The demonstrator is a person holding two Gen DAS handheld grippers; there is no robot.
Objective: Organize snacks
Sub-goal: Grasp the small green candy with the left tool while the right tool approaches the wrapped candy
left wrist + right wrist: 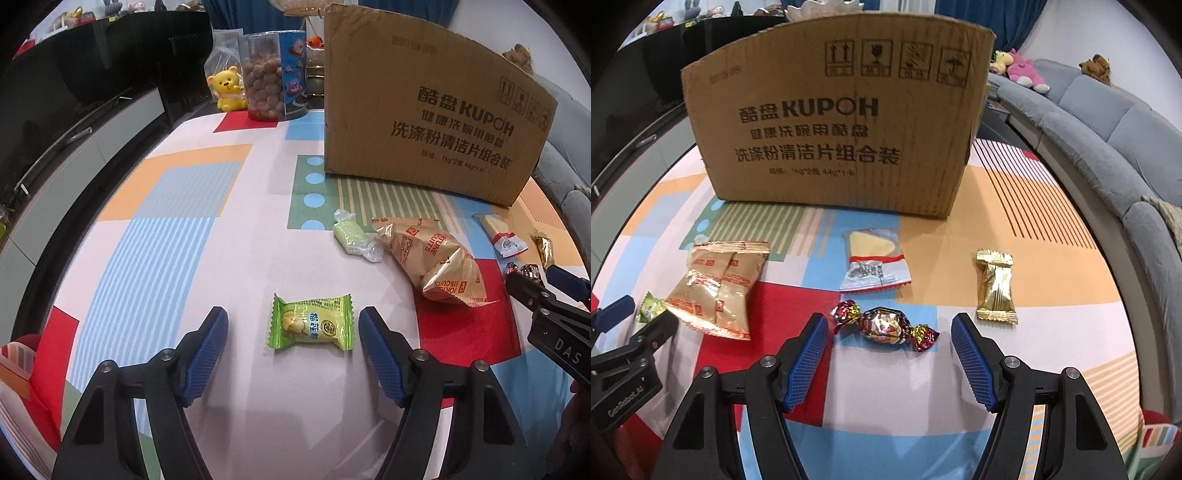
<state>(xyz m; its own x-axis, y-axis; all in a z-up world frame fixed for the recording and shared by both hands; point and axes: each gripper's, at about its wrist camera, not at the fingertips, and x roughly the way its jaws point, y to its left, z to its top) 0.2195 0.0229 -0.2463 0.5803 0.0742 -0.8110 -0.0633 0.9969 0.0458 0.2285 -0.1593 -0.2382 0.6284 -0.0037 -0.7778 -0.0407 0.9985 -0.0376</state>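
My left gripper (293, 319) is open, with a green durian candy packet (312, 322) lying on the table between its fingertips. My right gripper (889, 325) is open around a red-gold twist-wrapped chocolate (884, 325) on the table. A tan biscuit bag (430, 258) (716, 284), a pale green wrapped sweet (351, 236), a clear packet with a yellow wedge (873, 264) and a gold wrapped candy (994, 286) lie on the table in front of a tall cardboard box (428, 122) (842, 122).
The table wears a colourful patterned cloth (192, 229). A clear jar of brown balls (264, 79) and a yellow bear toy (227, 88) stand at the far edge. A dark TV cabinet (74, 122) runs on the left, a grey sofa (1108, 122) on the right.
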